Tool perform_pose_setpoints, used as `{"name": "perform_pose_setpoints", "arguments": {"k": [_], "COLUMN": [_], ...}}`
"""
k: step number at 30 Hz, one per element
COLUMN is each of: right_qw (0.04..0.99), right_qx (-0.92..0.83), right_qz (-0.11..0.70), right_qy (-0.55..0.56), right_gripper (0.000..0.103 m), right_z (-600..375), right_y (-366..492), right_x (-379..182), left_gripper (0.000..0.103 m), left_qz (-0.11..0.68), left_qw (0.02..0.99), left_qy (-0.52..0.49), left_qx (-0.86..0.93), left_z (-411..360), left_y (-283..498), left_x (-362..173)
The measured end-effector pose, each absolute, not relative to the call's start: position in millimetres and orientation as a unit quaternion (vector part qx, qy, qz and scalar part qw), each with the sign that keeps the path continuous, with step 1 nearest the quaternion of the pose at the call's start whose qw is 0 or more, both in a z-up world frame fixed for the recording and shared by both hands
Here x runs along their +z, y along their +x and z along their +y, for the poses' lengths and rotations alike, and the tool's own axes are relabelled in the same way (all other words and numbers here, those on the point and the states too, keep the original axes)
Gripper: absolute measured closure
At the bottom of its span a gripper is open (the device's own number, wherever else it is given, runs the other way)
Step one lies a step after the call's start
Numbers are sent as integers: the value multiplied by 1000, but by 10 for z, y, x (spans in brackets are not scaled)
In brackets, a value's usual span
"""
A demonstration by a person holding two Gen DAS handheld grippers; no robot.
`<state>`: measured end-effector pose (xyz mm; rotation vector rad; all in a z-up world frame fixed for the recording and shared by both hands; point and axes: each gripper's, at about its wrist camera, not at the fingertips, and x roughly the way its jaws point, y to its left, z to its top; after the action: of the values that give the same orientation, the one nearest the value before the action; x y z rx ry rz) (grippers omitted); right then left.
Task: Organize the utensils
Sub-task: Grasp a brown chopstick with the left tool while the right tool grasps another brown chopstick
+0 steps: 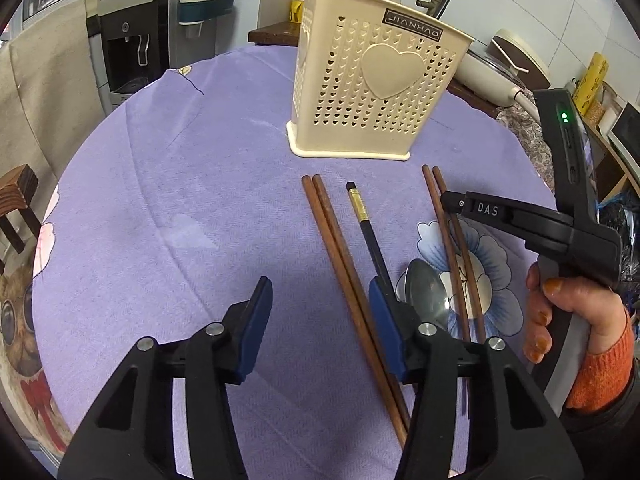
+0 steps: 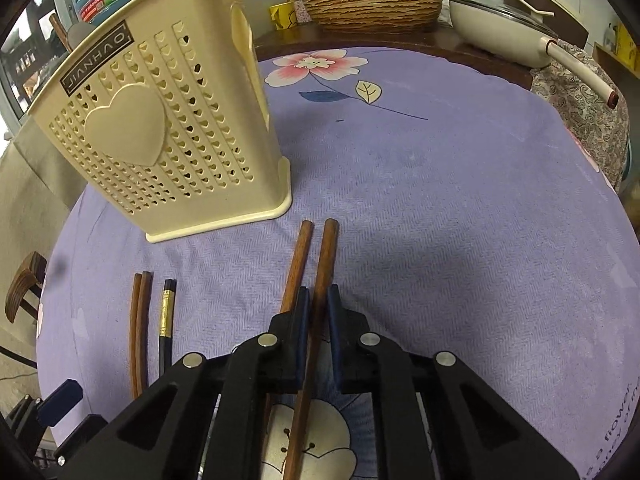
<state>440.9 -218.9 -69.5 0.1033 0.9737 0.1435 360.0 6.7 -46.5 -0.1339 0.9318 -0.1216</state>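
A cream perforated utensil holder point(image 1: 372, 80) point(image 2: 160, 128) stands upright on the purple tablecloth point(image 2: 440, 200). Before it lie a brown chopstick pair point(image 1: 336, 236), a black chopstick with a gold band point(image 1: 360, 208) point(image 2: 166, 320), a metal spoon point(image 1: 424, 292) and a second brown pair point(image 1: 448, 232). My left gripper point(image 1: 320, 320) is open low over the cloth; the first brown pair runs between its fingers, close to the right pad and untouched. My right gripper point(image 2: 318, 320) point(image 1: 448, 200) is shut on one brown chopstick point(image 2: 326, 256) of the second pair. Its partner point(image 2: 296, 264) lies just outside the left pad.
A cream frying pan point(image 2: 500, 20) and a woven bowl point(image 2: 372, 4) sit on the counter behind the table. A water dispenser point(image 1: 128, 40) stands at the far left and a wooden stool point(image 1: 16, 200) beside the table's left edge. A hand in an orange sleeve point(image 1: 580, 320) holds the right gripper.
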Motion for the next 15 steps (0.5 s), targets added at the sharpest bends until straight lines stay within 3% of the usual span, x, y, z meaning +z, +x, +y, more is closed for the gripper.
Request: {"name": "perform_pose_setpoints", "arguments": {"k": [7,15], "right_qw": [880,881], "right_qx": [76,79], "right_qz": [465,462], "right_qy": [57,58], "right_gripper": [94,94], "right_z": [-2210,-2216], "right_y": [4428,4428], "right_x": [-707,-708], "left_gripper": [73,77], "left_qz": [457,464], "left_qw": [886,882], "left_qy": [-61,-64], "left_qx": [-48,-40], "left_z": [32,17], "left_y": [3908,4050], "left_x": [-538,-637]}}
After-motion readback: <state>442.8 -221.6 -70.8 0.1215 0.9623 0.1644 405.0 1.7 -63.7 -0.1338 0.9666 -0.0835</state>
